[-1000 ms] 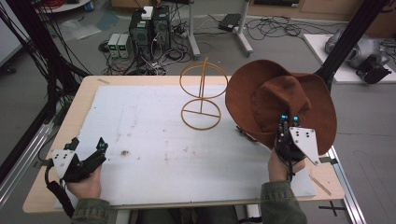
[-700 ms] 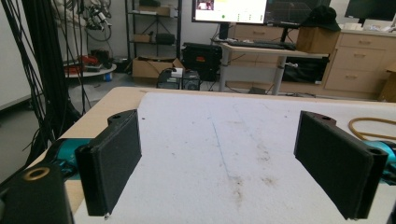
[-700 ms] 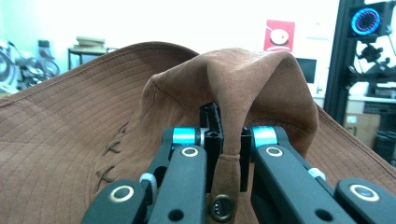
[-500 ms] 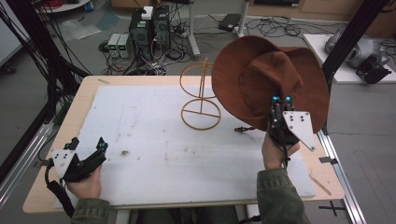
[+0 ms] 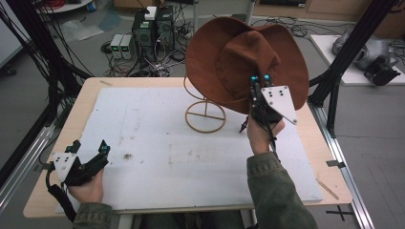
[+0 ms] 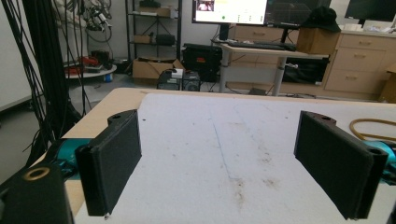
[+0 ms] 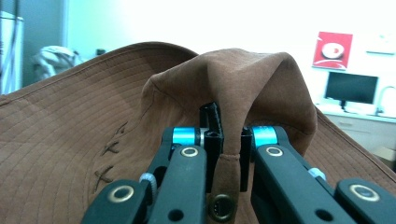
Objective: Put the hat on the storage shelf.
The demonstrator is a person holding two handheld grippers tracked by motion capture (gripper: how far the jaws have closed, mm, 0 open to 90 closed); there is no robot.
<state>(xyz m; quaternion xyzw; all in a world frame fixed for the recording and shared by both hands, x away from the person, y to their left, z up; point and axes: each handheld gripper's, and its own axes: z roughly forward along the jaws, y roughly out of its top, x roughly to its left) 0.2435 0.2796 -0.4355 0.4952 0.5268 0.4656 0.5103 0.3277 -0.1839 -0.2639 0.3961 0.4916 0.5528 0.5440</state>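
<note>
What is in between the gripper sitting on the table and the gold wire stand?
In the high view, nothing: just bare white mat with a few dirty smudges lies between the left gripper and the gold wire stand.

Matt brown suede-like cloth hat [image 5: 239, 57]

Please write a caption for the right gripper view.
Right tongs pinch a fold of the brown hat.
</note>
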